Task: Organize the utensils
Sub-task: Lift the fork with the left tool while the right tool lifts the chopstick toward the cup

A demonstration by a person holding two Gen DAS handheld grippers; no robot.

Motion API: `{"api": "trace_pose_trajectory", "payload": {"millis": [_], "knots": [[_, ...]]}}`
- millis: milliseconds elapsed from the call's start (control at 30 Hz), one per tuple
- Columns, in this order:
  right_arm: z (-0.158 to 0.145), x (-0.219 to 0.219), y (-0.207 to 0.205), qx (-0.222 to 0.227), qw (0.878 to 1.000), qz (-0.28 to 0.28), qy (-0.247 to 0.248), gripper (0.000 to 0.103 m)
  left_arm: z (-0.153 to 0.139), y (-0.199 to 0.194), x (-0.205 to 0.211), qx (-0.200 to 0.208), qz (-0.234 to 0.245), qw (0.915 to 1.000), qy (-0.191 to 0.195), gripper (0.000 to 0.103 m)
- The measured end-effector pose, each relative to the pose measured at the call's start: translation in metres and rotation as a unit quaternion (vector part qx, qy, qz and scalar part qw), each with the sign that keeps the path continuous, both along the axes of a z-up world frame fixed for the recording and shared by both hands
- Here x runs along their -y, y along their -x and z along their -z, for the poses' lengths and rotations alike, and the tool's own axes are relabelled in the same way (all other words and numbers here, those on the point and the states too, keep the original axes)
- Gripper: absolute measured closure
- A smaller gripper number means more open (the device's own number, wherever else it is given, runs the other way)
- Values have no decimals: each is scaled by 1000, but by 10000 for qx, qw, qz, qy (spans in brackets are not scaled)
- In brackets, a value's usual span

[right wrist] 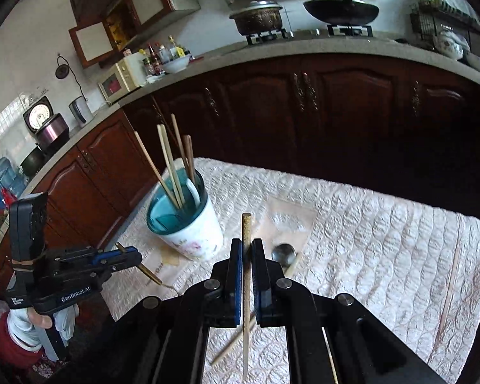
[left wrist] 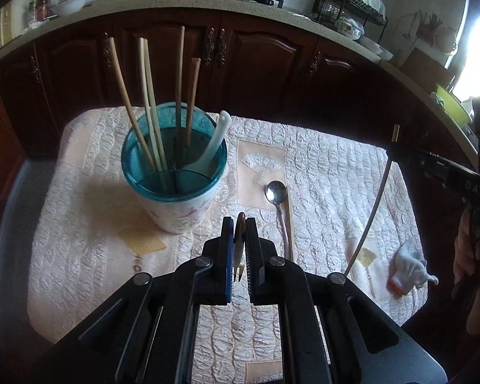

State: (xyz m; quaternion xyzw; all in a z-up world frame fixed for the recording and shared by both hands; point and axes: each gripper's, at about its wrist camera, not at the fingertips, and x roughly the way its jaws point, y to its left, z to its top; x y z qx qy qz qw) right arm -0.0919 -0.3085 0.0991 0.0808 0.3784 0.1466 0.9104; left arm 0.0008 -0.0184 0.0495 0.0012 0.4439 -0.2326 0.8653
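A white cup with a teal rim stands on the cloth-covered table. It holds several chopsticks and a white ceramic spoon. My left gripper hangs above the cloth to the right of the cup, shut on a small gold-handled fork. My right gripper is shut on a pale chopstick that stands nearly upright, off the table. A metal spoon lies on the cloth between the two grippers, with a loose chopstick beside it.
A white work glove lies near the table's right edge. Dark wooden cabinets and a counter with pots stand behind the table. In the right wrist view the left gripper and the hand holding it show at the left.
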Motion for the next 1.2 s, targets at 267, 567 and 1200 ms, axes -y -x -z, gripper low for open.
{"api": "trace_pose_trajectory", "payload": {"millis": [267,567,1200], "knots": [[-32,-28,-13,314,9992,-255,-33,98,-25,-1,-23,205,-146,9997,54,98],[-52,-53,-23,524,9974,-474,-106,98,-64,-6,-54,508,-362,9979,180,98],[-97,-107,-77,916,9935,-632,-227,98,-83,-65,-66,816,-791,9934,149,98]]}}
